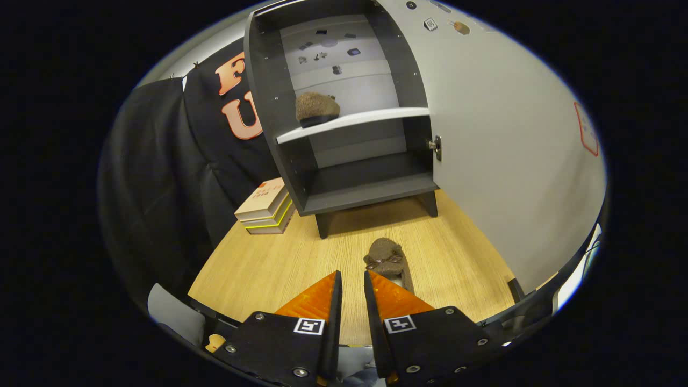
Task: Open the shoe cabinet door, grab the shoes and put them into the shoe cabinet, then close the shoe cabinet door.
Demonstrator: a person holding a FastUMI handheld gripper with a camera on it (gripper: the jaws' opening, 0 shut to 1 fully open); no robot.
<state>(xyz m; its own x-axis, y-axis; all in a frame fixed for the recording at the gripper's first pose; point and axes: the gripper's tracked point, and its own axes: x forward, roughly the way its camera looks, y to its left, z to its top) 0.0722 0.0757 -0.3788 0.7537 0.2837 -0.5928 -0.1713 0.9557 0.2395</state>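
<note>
Wooden table [269, 269], cabinet [344, 107] open, gripper [352, 279] nearly closed and empty; probably needs widening for second shoe [388, 259].

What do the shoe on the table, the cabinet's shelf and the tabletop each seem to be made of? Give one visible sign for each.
Shoe on the table, just ahead of the nearly closed gripper: fuzzy brown fabric, likely fleece or plush, matte nap. Shelf: smooth light-edged board, probably laminate, between dark matte cabinet walls. Tabletop: pale wood-look surface with fine straight grain, possibly veneer or laminate.
</note>
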